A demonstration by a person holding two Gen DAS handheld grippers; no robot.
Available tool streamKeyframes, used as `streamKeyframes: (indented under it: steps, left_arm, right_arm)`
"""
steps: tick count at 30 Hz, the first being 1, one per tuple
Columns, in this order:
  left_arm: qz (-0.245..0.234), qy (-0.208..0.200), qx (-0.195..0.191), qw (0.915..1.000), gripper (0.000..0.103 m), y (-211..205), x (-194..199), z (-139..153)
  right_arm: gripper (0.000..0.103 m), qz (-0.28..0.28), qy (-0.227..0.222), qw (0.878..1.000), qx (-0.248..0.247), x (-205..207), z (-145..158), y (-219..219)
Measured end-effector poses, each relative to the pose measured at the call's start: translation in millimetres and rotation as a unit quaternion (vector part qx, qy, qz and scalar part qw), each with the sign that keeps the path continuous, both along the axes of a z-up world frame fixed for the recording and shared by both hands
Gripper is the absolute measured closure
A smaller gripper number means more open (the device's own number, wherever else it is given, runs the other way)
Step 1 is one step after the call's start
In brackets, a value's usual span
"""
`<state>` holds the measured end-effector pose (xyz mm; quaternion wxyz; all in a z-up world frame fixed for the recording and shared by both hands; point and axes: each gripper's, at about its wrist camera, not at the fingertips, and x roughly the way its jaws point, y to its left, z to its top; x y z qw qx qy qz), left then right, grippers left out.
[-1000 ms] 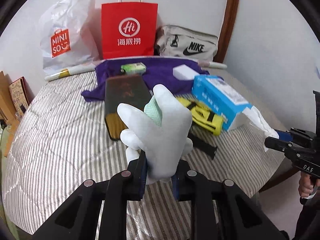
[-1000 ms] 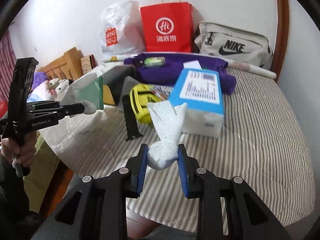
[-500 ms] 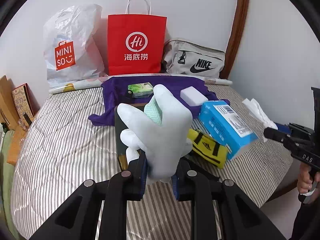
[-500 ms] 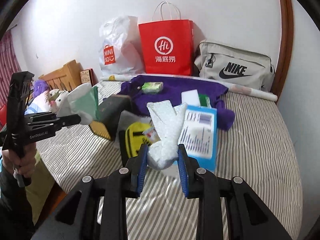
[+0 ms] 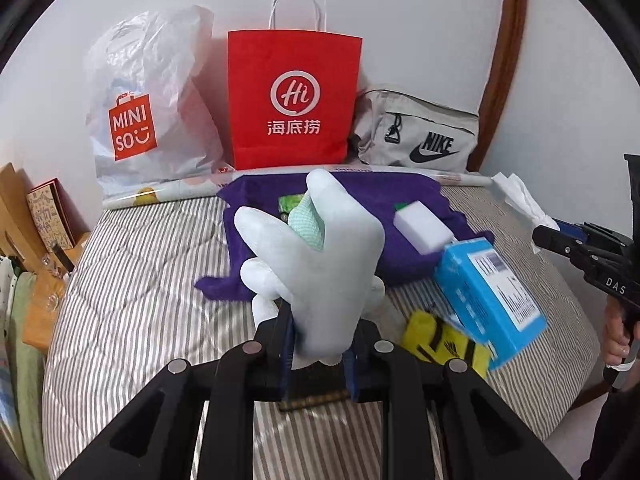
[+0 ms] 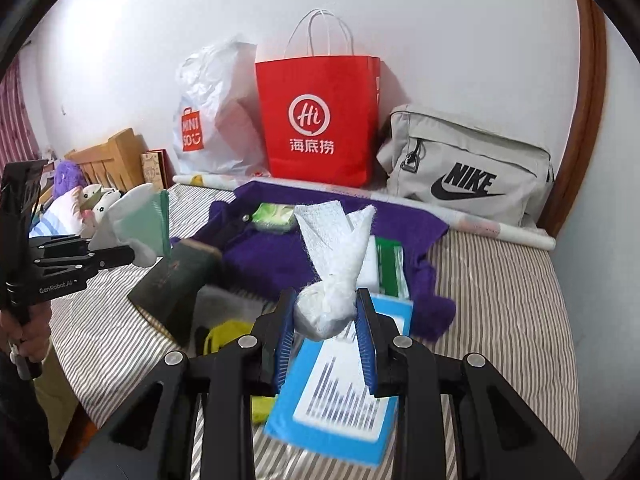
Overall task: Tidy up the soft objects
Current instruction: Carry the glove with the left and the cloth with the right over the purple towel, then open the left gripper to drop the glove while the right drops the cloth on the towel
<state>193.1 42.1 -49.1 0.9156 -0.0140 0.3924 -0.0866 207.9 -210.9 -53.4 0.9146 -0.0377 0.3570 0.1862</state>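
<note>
While a striped bed (image 5: 132, 320) holds a purple cloth (image 6: 280, 252) and blue box (image 6: 344, 412), both grippers hover above it mid-carry. Left gripper (image 5: 318, 354) pinches a white glove (image 5: 320, 264); right gripper (image 6: 325, 332) pinches a knotted white cloth (image 6: 332, 264). Next, probably: pick a drop spot.

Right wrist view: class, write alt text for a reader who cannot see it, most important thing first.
The right gripper is shut on a knotted white mesh cloth, held above a striped bed strewn with a blue box and purple cloth. At left, the left gripper holds a white glove. Behind stand a red paper bag, a white plastic bag and a grey Nike bag.
</note>
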Motion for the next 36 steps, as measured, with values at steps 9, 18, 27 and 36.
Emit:
streamKeyframes:
  steps: [9,18,27,36]
  left_arm:
    - [0.011,0.017,-0.011,0.9997,0.083,3,44,-6]
    - [0.032,0.036,0.000,0.9988,0.083,5,84,-12]
    - [0.014,0.053,-0.021,0.9983,0.083,0,115,-19]
    - [-0.009,0.078,-0.030,0.9965,0.083,-9,144,-39]
  right_arm:
    - [0.074,-0.011,-0.004,1.000,-0.010,42,1,-6]
    - [0.074,-0.027,0.004,1.000,-0.011,81,-9,-18]
    - [0.074,-0.018,0.027,0.999,-0.018,121,-27,-13]
    - [0.074,-0.015,0.062,0.997,-0.034,157,-54,-15]
